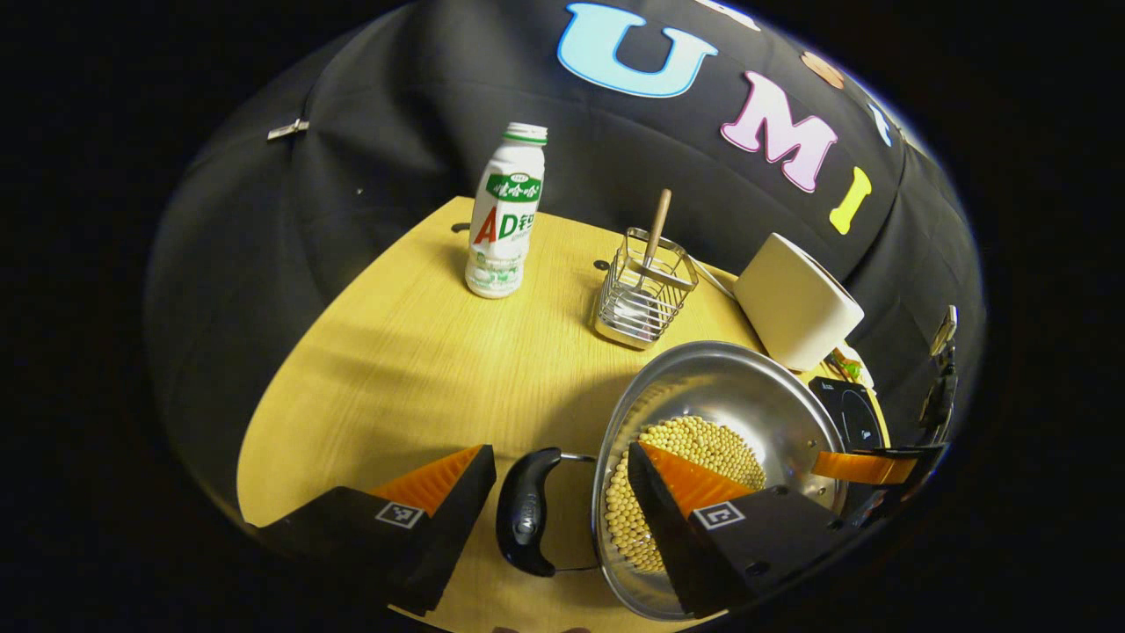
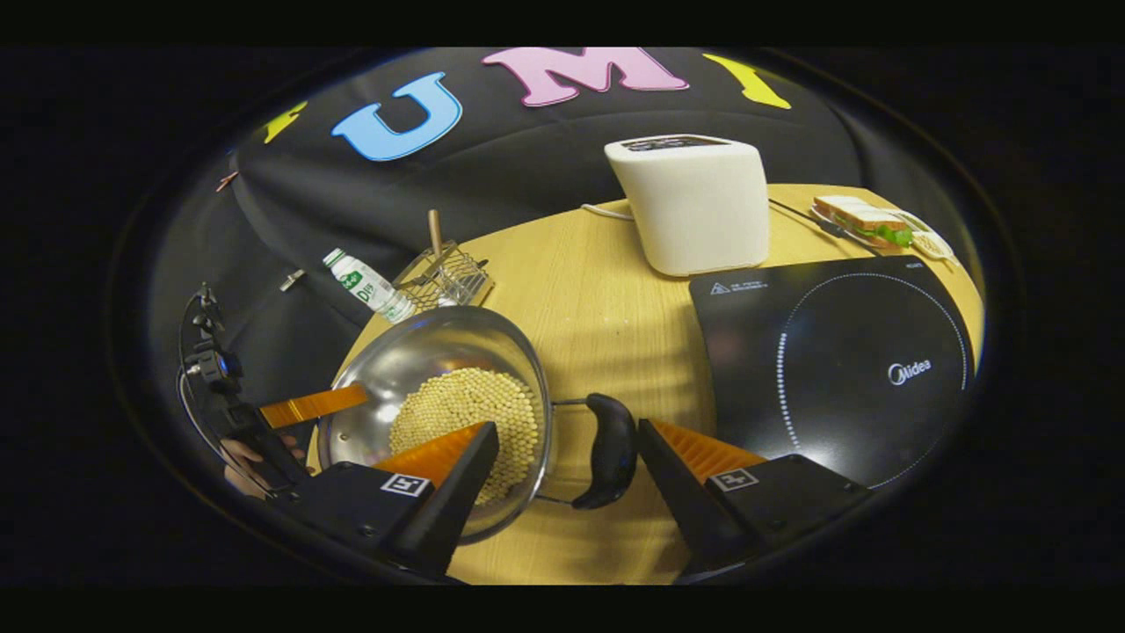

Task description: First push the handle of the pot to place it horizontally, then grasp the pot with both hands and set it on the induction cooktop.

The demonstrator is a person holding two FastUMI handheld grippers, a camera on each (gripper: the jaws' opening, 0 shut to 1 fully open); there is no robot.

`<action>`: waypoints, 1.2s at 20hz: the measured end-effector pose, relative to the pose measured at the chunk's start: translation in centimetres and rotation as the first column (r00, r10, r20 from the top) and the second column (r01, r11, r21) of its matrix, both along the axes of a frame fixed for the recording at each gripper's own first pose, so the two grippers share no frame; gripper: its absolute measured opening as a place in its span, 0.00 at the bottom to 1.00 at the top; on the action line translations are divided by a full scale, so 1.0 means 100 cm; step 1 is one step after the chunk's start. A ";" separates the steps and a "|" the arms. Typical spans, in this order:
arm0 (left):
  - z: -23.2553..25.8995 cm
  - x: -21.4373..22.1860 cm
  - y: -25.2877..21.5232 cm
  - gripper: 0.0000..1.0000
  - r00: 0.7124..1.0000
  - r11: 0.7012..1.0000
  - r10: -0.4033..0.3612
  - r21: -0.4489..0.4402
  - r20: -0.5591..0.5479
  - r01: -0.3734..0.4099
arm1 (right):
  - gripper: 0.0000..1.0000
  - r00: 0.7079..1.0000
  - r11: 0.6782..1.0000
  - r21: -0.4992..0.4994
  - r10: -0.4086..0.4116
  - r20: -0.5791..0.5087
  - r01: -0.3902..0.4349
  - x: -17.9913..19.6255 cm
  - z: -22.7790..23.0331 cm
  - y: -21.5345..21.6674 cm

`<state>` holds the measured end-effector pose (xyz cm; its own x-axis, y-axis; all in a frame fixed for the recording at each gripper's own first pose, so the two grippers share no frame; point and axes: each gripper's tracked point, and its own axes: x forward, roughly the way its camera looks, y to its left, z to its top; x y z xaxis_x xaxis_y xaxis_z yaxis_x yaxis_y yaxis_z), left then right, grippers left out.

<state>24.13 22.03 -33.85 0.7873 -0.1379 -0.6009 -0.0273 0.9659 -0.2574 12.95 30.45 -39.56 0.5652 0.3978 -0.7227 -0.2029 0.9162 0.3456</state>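
The steel pot (image 1: 729, 378) holds yellow beans and stands on the wooden table (image 1: 413, 369). Its black left handle (image 1: 527, 512) lies flat, out from the rim. My left gripper (image 1: 562, 466) is open and straddles that handle, one finger outside it, the other over the beans. In the right gripper view the pot (image 2: 422, 352) sits left of the black induction cooktop (image 2: 844, 369). My right gripper (image 2: 567, 440) is open around the pot's other handle (image 2: 608, 448), with one finger inside the rim. A finger of the left gripper (image 2: 312, 406) reaches in at the pot's far side.
A white bottle (image 1: 505, 220) and a wire basket (image 1: 646, 294) with a wooden-handled tool stand behind the pot. A white toaster (image 2: 694, 202) sits behind the cooktop, and a sandwich on a plate (image 2: 866, 220) lies at the back right. A hand (image 2: 242, 466) holds the left gripper.
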 end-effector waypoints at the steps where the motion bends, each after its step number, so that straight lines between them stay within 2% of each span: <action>1: -0.002 0.001 -0.002 0.95 1.000 1.000 0.004 -0.017 0.000 -0.004 | 0.94 1.000 1.000 0.001 -0.004 0.011 0.004 0.003 -0.001 0.003; 2: -0.005 0.002 -0.003 0.94 1.000 1.000 0.010 -0.026 -0.002 -0.010 | 0.99 0.999 1.000 -0.013 -0.016 0.034 0.016 0.008 -0.003 0.005; 3: -0.007 0.004 -0.003 0.93 1.000 1.000 0.014 -0.028 -0.005 -0.015 | 0.97 0.998 1.000 -0.022 -0.016 0.058 0.017 0.010 -0.002 0.005; 4: -0.010 0.005 -0.003 0.92 1.000 1.000 0.020 -0.023 -0.006 -0.020 | 0.88 0.997 0.999 -0.045 -0.015 0.074 0.018 0.011 -0.005 0.006; 5: -0.012 0.007 -0.003 0.89 1.000 1.000 0.021 -0.021 -0.008 -0.021 | 0.95 0.996 0.998 -0.064 -0.010 0.087 0.016 0.012 -0.007 0.006; 7: -0.016 0.007 -0.005 0.82 1.000 1.000 0.021 -0.010 -0.014 -0.022 | 0.93 0.994 0.996 -0.090 -0.020 0.103 0.030 0.014 -0.011 0.002; 8: -0.020 0.008 -0.004 0.80 1.000 1.000 0.021 0.005 -0.021 -0.021 | 0.79 0.994 0.995 -0.092 -0.030 0.109 0.040 0.015 -0.013 0.000; 9: -0.021 0.008 -0.002 0.78 0.999 1.000 0.020 0.020 -0.025 -0.019 | 0.82 0.992 0.993 -0.104 -0.037 0.121 0.049 0.017 -0.014 -0.002; 10: -0.021 0.010 -0.001 0.76 1.000 1.000 0.016 0.026 -0.023 -0.015 | 0.67 0.990 0.990 -0.127 -0.040 0.138 0.057 0.020 -0.015 -0.007; 11: -0.020 0.010 0.000 0.75 1.000 0.999 0.015 0.029 -0.021 -0.014 | 0.72 0.988 0.988 -0.141 -0.037 0.148 0.058 0.020 -0.016 -0.009; 12: -0.022 0.010 0.001 0.75 1.000 1.000 0.014 0.028 -0.024 -0.013 | 0.65 0.987 0.987 -0.150 -0.035 0.156 0.058 0.019 -0.016 -0.008; 16: -0.022 0.007 0.002 0.73 1.000 0.999 -0.006 0.044 -0.004 0.006 | 0.67 0.986 0.987 -0.145 -0.046 0.163 0.070 0.012 -0.017 -0.008; 18: -0.024 0.005 0.003 0.72 1.000 0.996 -0.022 0.081 0.001 0.022 | 0.64 0.987 0.987 -0.146 -0.042 0.156 0.065 0.023 -0.021 -0.007; 19: -0.024 0.003 0.003 0.72 1.000 0.996 -0.021 0.088 0.002 0.021 | 0.59 0.988 0.987 -0.152 -0.027 0.154 0.050 0.023 -0.021 -0.006; 20: -0.024 0.001 0.003 0.71 1.000 0.997 -0.018 0.082 0.005 0.017 | 0.63 0.988 0.988 -0.148 -0.028 0.152 0.050 0.024 -0.017 -0.006; 23: -0.023 -0.004 0.004 0.64 1.000 0.999 -0.008 0.054 0.003 0.007 | 0.60 0.988 0.989 -0.147 -0.003 0.152 0.025 0.024 -0.020 -0.004; 24: -0.024 -0.005 0.005 0.64 1.000 0.998 0.000 0.058 0.008 -0.001 | 0.60 0.989 0.990 -0.136 -0.017 0.145 0.037 0.024 -0.020 -0.004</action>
<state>23.66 22.52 -36.23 0.7919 -0.1026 -0.6019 -0.0261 0.9792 -0.2013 15.33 30.08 -41.51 0.6757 0.2833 -0.6806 -0.2154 0.9588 0.1852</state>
